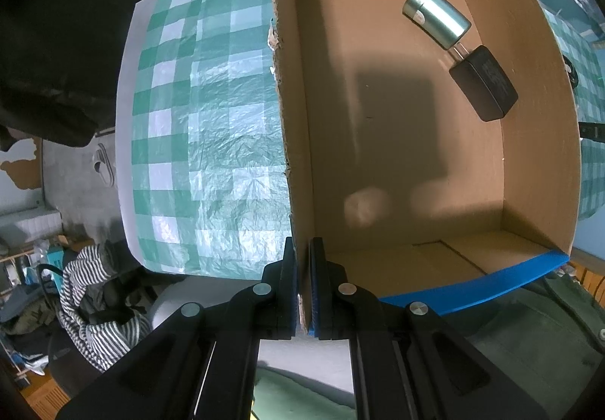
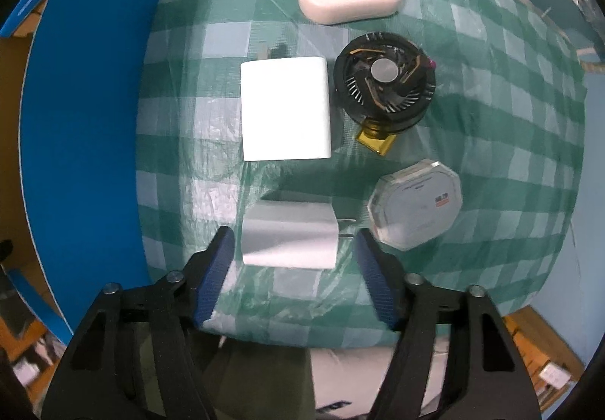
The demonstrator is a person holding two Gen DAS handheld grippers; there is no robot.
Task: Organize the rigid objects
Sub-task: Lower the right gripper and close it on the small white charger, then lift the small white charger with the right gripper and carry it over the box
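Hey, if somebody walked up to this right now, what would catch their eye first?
Probably the big cardboard box with blue outer sides, its wall clamped by the left gripper; a silver can and a black adapter lie in its far corner. Next, the green checked tablecloth, where the right gripper straddles a small white charger, with a black fan beyond.

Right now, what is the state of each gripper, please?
Left gripper: shut on the brown cardboard box wall.
Right gripper: open, small white plug charger between, not gripped.
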